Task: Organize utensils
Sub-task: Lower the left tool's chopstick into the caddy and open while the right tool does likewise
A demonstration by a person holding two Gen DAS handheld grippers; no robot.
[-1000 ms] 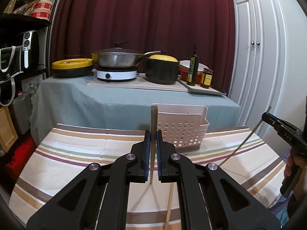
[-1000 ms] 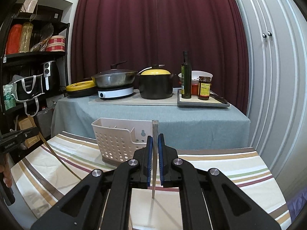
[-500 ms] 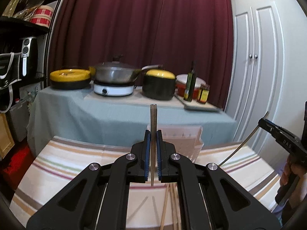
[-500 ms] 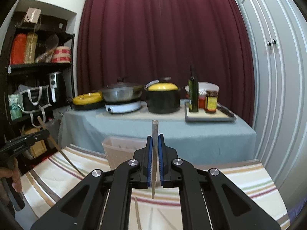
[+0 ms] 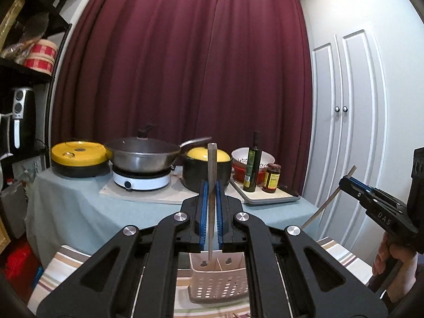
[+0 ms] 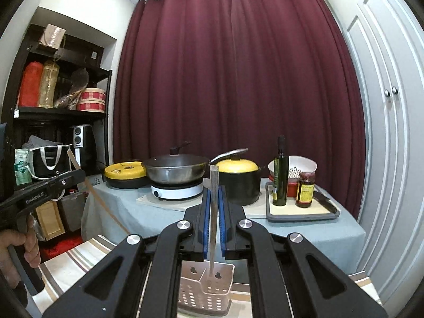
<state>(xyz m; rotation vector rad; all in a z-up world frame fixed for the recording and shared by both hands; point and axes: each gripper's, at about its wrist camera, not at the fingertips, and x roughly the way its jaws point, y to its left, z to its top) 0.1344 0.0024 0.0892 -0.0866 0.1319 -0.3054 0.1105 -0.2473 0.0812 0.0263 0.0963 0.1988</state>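
Both of your hand-held grippers have risen since a second ago: the perforated utensil basket (image 5: 219, 278), which then stood ahead of the blue pads at their own height, now shows low in each wrist view, beneath the black linkages. Your left hand-held gripper (image 5: 211, 185) is clenched on a wooden chopstick (image 5: 211, 198), pinched between the blue pads and standing nearly upright, its lower tip hanging above the basket's central divider without touching it. Your right hand-held gripper (image 6: 214, 193) is likewise clamped on a second chopstick (image 6: 213, 212), also close to vertical, its tip poised over the basket (image 6: 205, 288) near the right keyhole slot in the back wall. The basket sits on the striped tablecloth (image 5: 53, 270) of your table. Seen from the left wrist camera, your right hand (image 5: 394, 257) is to the right of the basket, wrapped around the grip, with its chopstick slanting through the pads. From the right wrist camera, your left hand (image 6: 18, 249) is to the left of the basket, its chopstick angled the same way. Behind the basket, a second table draped in grey-blue cloth (image 6: 312, 233) carries a lidded wok (image 6: 176, 169) on an induction hob, a black pot with a yellow lid (image 6: 239, 177), an olive oil bottle (image 6: 280, 175) and a sauce jar (image 6: 305, 189).
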